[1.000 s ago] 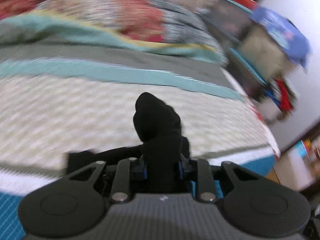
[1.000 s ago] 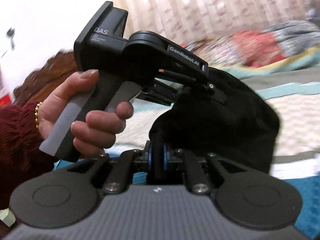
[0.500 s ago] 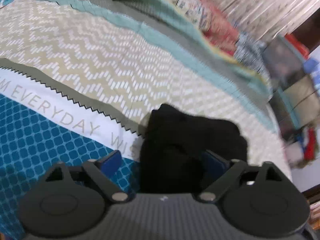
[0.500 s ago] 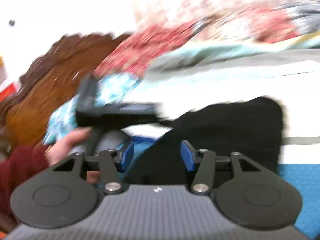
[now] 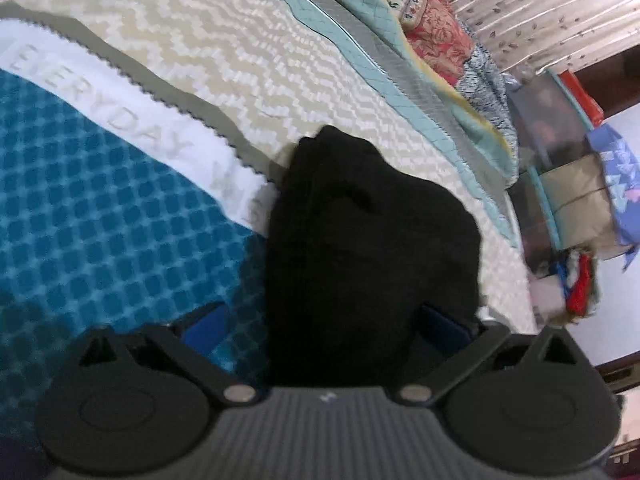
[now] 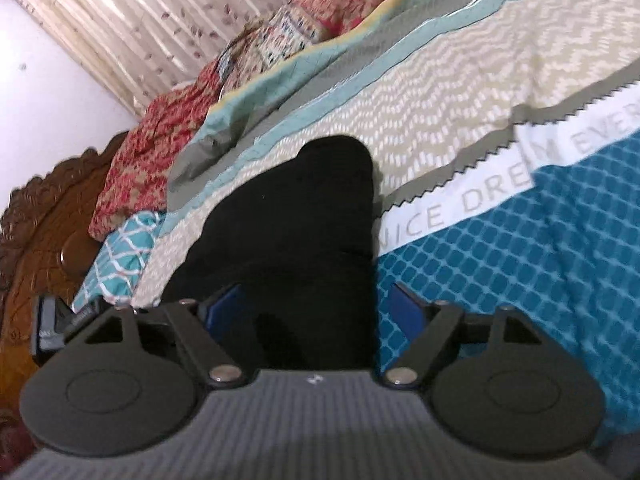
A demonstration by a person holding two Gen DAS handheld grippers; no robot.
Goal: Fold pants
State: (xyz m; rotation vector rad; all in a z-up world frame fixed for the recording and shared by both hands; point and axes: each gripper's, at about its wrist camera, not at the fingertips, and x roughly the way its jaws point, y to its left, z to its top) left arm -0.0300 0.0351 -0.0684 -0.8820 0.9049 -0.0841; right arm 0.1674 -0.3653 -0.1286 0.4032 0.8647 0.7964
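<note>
The black pants [image 5: 372, 232] lie in a folded bundle on the bed, across the zigzag and blue parts of the bedspread [image 5: 100, 220]. In the left wrist view my left gripper [image 5: 326, 320] straddles the near end of the bundle. Its jaws are opening and its blue pads [image 5: 208, 320] stand clear of the cloth. In the right wrist view the same pants [image 6: 304, 208] run away from my right gripper [image 6: 314, 308]. Its jaws are opening too, with the cloth loose between them and the right pad [image 6: 404, 308] off the fabric.
Patterned quilts and pillows [image 6: 160, 144] are heaped along the far side of the bed, by a carved wooden headboard [image 6: 44, 232] and a curtain [image 6: 140, 20]. Stacked boxes and bags [image 5: 568, 184] stand beyond the bed's other end. A dark bit of the other gripper [image 6: 52, 328] shows at left.
A second ago both grippers were shut on the pants and held them up. Both have come down and opened, and the pants now rest on the bedspread.
</note>
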